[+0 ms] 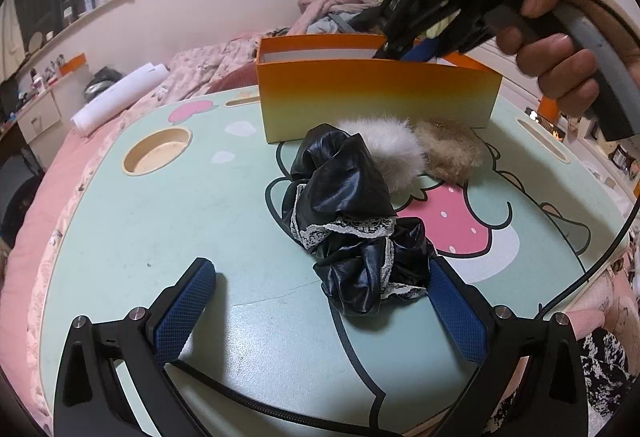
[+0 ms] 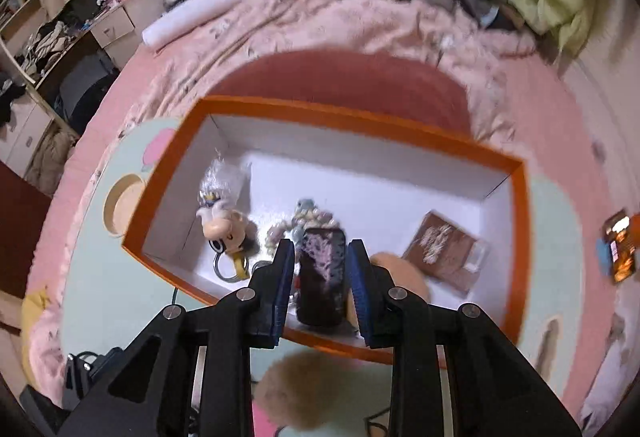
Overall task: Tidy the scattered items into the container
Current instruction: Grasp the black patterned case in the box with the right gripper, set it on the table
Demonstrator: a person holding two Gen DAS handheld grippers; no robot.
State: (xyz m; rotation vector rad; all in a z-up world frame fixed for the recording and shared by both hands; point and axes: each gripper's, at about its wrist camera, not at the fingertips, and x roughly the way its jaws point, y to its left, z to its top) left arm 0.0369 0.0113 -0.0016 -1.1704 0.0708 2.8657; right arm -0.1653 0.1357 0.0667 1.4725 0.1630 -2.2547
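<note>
An orange box stands at the back of the mint lap table. In front of it lie a black satin scrunchie with white lace, a white furry scrunchie and a tan furry one. My left gripper is open just above the table, its right pad touching the black scrunchie. My right gripper is over the box, its jaws around a dark pink-patterned item. In the box lie a doll keychain, a bead string and a brown packet.
The table sits on a pink bed with rumpled blankets. A round cup recess is at the table's left, a slot at its right. A white paper roll lies on the bed. A black cable trails at right.
</note>
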